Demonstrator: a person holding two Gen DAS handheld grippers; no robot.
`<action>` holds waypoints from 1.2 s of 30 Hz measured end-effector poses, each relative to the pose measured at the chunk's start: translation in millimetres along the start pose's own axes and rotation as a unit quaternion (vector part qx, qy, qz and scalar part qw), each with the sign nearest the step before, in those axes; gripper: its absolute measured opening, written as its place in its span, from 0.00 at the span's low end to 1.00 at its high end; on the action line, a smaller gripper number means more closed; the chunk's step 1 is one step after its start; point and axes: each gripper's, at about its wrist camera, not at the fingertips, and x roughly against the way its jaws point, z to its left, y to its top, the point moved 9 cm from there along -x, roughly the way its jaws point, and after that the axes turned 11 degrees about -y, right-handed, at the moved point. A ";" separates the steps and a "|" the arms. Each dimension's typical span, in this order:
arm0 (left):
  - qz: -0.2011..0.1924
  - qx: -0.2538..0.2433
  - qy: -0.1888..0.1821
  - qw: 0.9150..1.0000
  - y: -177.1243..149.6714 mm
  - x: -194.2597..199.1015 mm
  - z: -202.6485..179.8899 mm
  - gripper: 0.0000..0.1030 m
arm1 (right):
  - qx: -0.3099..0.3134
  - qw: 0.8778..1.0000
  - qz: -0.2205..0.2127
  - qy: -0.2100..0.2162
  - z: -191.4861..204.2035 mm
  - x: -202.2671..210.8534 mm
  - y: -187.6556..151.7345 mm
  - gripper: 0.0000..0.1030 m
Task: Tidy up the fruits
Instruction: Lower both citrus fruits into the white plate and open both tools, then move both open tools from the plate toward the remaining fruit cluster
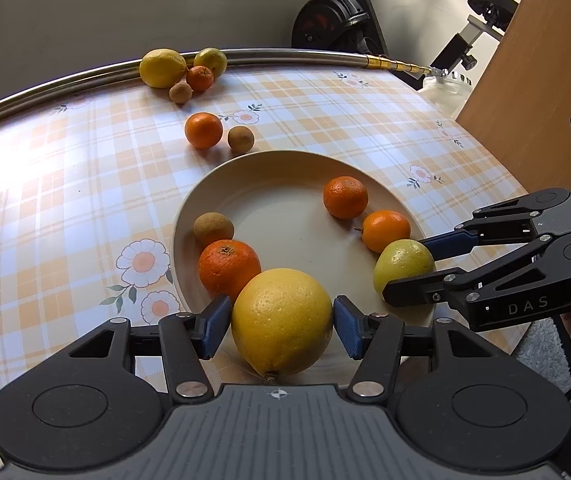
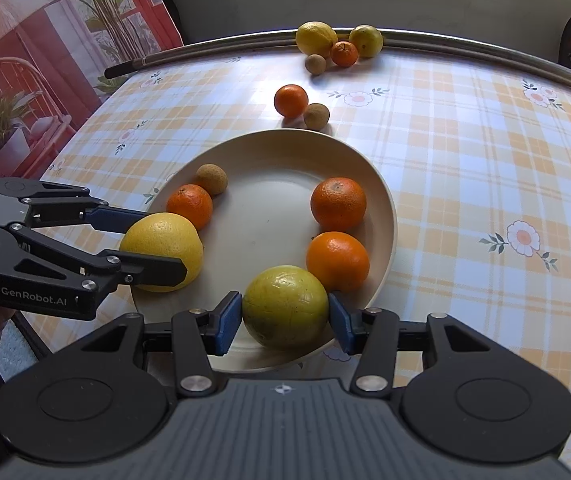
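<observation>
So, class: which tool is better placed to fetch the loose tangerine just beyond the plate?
Right, narrowly. The tangerine sits dead ahead of the right tool, but off-axis for the left tool. Both are down at the plate.

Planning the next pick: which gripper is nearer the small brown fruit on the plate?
Left. The left gripper holds the lemon two fruits from the brown fruit; the right gripper is across the plate.

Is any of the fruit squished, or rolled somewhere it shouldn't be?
Nothing looks squished or spilled. Six fruits still sit loose on the tablecloth beyond the plate: a tangerine with a small brown fruit, and four more by the far edge.
</observation>
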 end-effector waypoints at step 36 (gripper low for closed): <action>-0.111 0.045 0.036 0.992 44.6 70.1 35.0 0.58 | -0.032 0.999 -0.038 0.002 -8.7 36.5 31.4 0.50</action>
